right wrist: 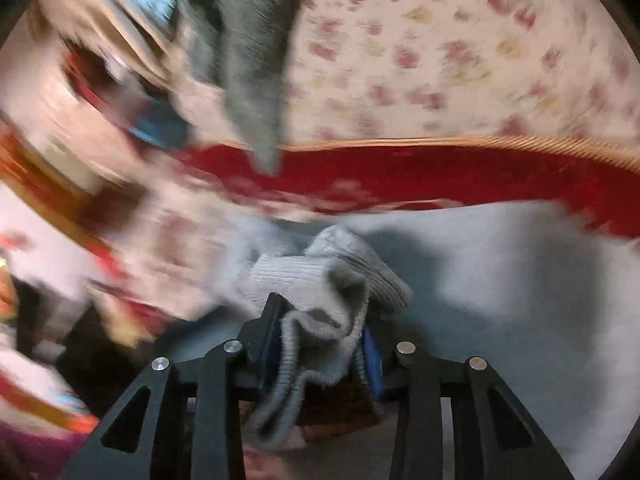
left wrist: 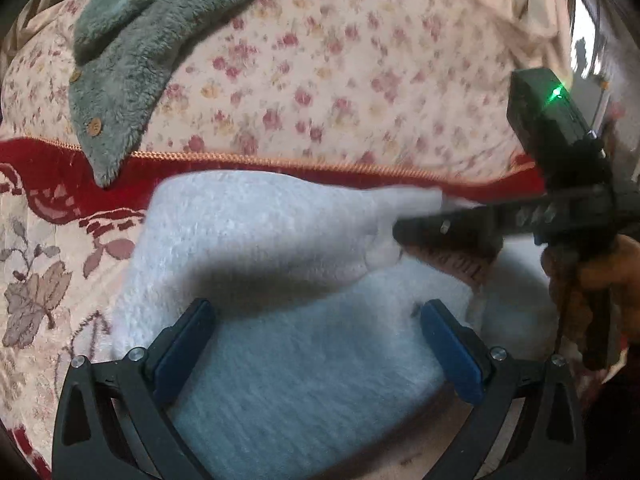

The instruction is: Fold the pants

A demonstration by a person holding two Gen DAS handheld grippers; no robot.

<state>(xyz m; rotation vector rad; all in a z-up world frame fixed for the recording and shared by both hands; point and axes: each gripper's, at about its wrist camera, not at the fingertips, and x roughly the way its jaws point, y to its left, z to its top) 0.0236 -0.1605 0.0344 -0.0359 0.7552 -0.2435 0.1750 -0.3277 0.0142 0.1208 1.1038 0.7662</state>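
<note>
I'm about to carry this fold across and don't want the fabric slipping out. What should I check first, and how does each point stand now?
1. Right gripper clamped on the white pants: ok, ribbed fabric is bunched between its fingers.
2. Left gripper holding fabric: not ok, its jaws stand open over the pants, pinching nothing.
3. How many layers the right gripper holds: cannot tell, the bunch hides them.
4. Grey fleece garment apart from the pants: ok, it lies farther back on the floral cover.
5. Pants flat for folding: not ok, one part is lifted and creased.
</note>
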